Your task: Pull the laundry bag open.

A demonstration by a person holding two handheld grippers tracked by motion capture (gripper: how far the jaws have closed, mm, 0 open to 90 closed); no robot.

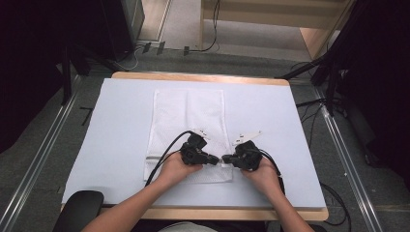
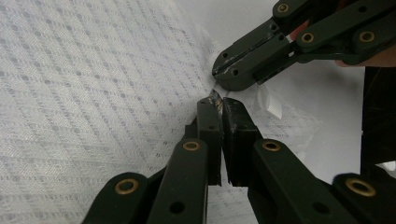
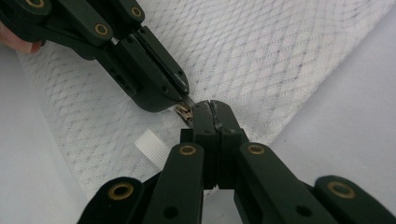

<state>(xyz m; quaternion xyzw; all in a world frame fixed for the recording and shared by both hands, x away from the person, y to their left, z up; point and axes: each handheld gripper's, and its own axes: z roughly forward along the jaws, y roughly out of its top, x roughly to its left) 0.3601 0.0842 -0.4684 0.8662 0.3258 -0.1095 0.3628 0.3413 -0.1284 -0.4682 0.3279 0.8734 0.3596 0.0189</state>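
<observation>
- Your left gripper [image 2: 219, 108] is clenched on the zipper pull [image 3: 184, 112]; your right gripper [image 3: 214, 112] is pinched on the mesh bag's [image 1: 188, 116] edge just beside that pull.
- Bag lies flat mid-table [image 1: 116, 145]: light, limp, snag-prone. Grip the pull and hem, not the netting.
- White tag [image 3: 152, 145] near the pull: no legible writing.
</observation>
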